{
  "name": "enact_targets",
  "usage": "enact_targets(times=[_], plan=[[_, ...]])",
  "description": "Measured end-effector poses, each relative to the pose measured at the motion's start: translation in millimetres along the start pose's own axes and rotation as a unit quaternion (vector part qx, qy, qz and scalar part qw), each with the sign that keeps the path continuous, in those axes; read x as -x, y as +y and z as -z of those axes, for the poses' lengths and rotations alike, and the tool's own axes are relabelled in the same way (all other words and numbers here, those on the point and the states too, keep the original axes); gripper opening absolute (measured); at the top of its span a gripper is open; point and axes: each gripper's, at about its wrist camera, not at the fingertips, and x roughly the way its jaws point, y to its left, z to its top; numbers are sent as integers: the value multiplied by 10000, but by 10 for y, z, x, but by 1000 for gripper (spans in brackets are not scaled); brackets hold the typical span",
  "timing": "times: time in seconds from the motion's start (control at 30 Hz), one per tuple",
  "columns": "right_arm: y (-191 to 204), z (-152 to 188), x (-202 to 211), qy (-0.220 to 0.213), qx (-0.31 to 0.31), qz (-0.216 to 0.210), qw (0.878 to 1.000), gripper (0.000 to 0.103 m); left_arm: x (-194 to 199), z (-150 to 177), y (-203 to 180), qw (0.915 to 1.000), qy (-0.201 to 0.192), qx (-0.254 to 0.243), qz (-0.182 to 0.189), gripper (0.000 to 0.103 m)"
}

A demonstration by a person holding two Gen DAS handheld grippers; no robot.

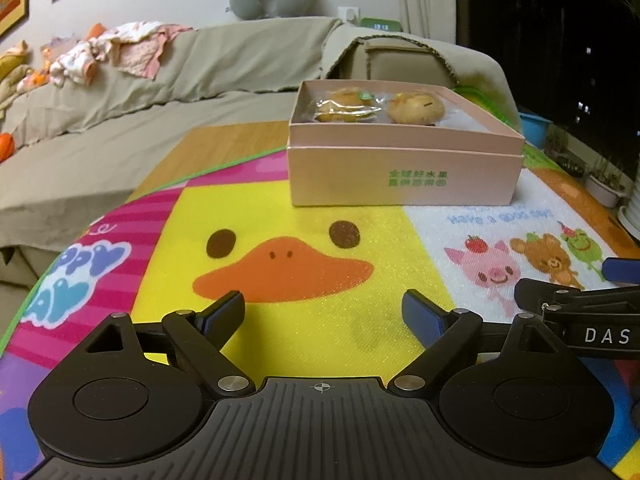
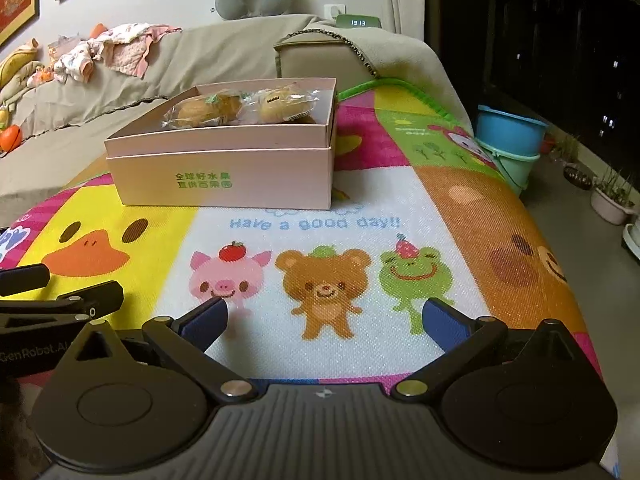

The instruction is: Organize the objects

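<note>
The left gripper [image 1: 323,316] hangs low over the yellow duck face of the cartoon play mat [image 1: 304,216], its blue-padded fingers spread wide with nothing between them. The right gripper [image 2: 325,318] sits just beside it, over the pig, bear and frog drawings, likewise spread and empty. Ahead of both, a pink cardboard box [image 2: 224,176] with green lettering stands on the mat, open at the top. Inside lie plastic-wrapped buns [image 2: 208,114], two plainly visible side by side. Behind the mat runs a sofa under a grey-green cover [image 1: 168,76], with baby clothes [image 1: 120,50] heaped on its backrest
</note>
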Motion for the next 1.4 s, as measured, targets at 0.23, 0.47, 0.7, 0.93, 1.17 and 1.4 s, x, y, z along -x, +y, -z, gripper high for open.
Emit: enact_targets(times=[0.23, 0.47, 0.7, 0.93, 1.17, 1.4], plan=[[11, 3, 12, -6, 17, 22, 10000, 103, -4, 2, 33, 10000, 10, 58, 48, 91], [17, 7, 15, -6, 25, 32, 10000, 103, -7, 1, 26, 10000, 11, 58, 51, 91], [21, 9, 11, -9, 22, 30, 10000, 103, -3, 0, 35, 10000, 12, 64, 58, 91], [21, 11, 11, -10, 22, 32, 10000, 103, -2, -6, 26, 10000, 14, 63, 57, 91], [22, 14, 11, -12, 22, 34, 10000, 103, -1, -3, 34, 10000, 13, 69, 63, 91], [20, 11, 10, -13, 21, 33, 10000, 103, -3, -7, 30, 10000, 16, 69, 62, 91]])
